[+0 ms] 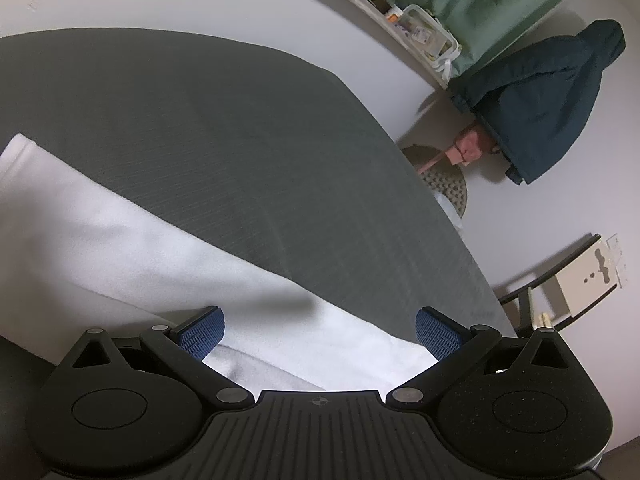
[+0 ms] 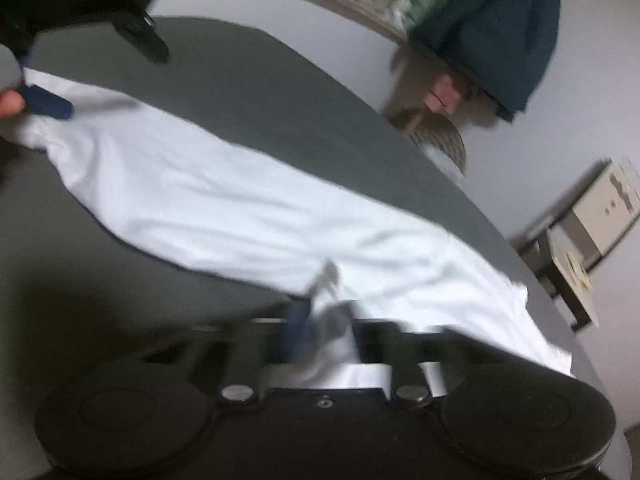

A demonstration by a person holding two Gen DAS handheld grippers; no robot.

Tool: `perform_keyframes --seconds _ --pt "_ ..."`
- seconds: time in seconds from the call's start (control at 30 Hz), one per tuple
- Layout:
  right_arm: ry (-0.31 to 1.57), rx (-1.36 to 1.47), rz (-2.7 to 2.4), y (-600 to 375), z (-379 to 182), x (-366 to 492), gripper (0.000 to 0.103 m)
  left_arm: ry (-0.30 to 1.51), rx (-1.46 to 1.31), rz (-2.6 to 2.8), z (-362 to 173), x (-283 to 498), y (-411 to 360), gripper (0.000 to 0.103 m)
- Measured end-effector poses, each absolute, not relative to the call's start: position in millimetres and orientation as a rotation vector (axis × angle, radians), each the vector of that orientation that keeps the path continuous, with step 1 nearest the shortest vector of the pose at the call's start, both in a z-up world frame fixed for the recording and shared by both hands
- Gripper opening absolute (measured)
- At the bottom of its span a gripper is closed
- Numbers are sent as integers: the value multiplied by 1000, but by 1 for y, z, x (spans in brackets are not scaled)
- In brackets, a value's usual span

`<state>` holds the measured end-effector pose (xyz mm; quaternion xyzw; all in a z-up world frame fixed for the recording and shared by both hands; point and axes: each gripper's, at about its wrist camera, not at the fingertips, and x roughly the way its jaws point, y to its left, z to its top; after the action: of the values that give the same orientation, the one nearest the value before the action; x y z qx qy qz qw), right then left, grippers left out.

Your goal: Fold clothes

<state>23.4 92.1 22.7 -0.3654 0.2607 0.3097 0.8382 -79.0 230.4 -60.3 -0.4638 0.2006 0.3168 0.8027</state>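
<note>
1. The left gripper point(image 1: 320, 334) has its jaws spread wide, the blue pads point(image 1: 202, 338) apart, with nothing between them; it hangs over the near edge of a white cloth point(image 1: 132, 240).
2. The cloth lies on a dark grey surface point(image 1: 208, 120), stretched in a long band running from far left to near right.
3. The right gripper point(image 2: 320, 320) has its jaws pressed together, pinching a bunched edge of the cloth at its near side; this view is blurred.
4. In the right wrist view, the left gripper appears at the upper left, one blue pad beside the cloth's far end.
5. A dark blue jacket point(image 1: 548, 100) hangs on the wall beyond the surface.
</note>
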Motion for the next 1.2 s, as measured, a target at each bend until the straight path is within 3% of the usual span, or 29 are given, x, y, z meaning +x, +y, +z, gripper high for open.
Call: perform_keyframes --seconds 0.37,0.43,0.5,0.53,0.67,0.83,0.93,1.07,1.2 --pt "424 -941 687 83 6 6 8 453 -949 691 -56 -74 227 103" --pt "410 -892 675 79 13 16 20 432 -950 687 -52 -75 225 103" --pt "395 -779 649 60 27 14 59 386 -946 656 -45 -78 221 103" --pt "393 -692 643 43 37 12 61 349 -932 605 -39 -78 216 103" --pt "470 -366 506 -58 64 19 61 309 -813 361 -17 -62 183 103" --pt "626 -46 104 -253 58 48 60 413 -688 122 -11 -41 120 103" --pt "689 136 -133 -376 54 60 52 478 -598 -2 -5 -32 82 103" --pt "776 112 -207 -463 49 72 52 536 -420 -107 12 -31 30 103" --pt "827 -222 -164 -461 27 79 52 533 -325 -146 35 -36 -11 103"
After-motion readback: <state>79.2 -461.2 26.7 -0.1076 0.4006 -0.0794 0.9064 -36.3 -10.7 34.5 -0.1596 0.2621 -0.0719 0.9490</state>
